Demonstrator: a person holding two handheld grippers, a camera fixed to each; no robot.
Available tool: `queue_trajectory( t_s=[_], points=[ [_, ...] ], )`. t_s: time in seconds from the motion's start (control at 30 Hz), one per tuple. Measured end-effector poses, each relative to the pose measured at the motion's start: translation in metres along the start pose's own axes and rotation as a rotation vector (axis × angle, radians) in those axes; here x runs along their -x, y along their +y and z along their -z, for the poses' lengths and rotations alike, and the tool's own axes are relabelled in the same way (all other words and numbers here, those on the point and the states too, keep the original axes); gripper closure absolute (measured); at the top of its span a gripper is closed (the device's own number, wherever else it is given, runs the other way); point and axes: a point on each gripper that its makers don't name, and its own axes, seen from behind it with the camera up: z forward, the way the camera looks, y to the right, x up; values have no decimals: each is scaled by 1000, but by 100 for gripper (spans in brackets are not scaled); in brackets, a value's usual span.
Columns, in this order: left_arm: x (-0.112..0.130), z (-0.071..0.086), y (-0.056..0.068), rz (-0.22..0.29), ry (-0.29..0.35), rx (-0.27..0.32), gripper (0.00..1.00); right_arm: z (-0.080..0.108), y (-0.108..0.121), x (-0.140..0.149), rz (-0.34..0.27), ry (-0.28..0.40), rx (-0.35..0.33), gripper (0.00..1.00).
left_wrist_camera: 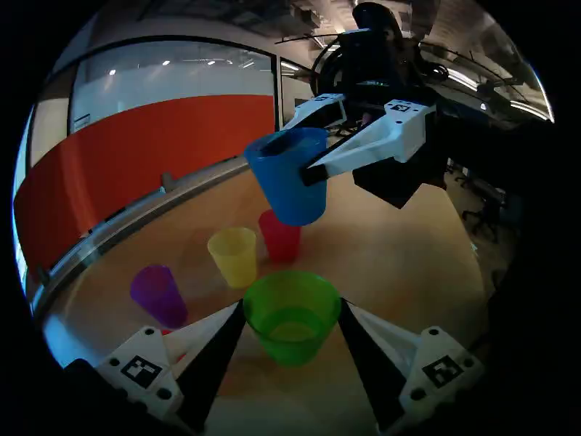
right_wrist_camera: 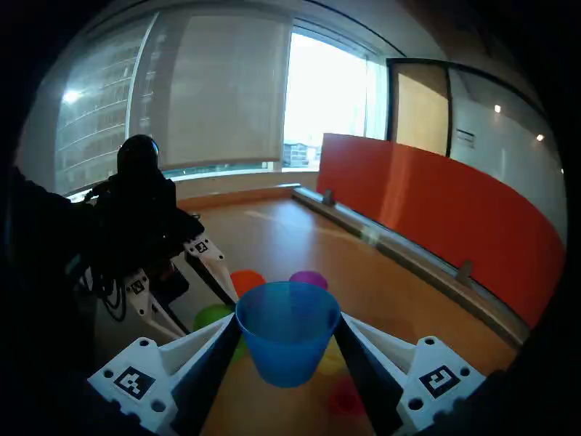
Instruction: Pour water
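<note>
the left gripper (left_wrist_camera: 290, 307) clamps the green cup (left_wrist_camera: 292, 341) between both fingers, low over the wooden table (left_wrist_camera: 392, 254). the right gripper (right_wrist_camera: 287, 320) pinches the blue cup (right_wrist_camera: 288, 352) by its sides, tilted in the air above the red cup (left_wrist_camera: 280, 237). a yellow cup (left_wrist_camera: 234, 256) and a purple cup (left_wrist_camera: 158, 294) stand nearby.

Office, prob. mtg room — wooden table (right_wrist_camera: 305, 240), orange partition (left_wrist_camera: 131, 160) w/ glass above, roller blind (right_wrist_camera: 218, 94) on big window, office chairs (left_wrist_camera: 476, 211) beyond.
</note>
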Motion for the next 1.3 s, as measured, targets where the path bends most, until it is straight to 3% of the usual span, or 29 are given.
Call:
queue_trajectory(
  t_s=[0.47,1.3],
  points=[
    [23,-9,1,22,-51,7,11,-16,-5,45,29,-92,-20,9],
    [44,-8,3,40,-75,27,11,-27,-9,66,12,-125,-38,9]
  ],
)
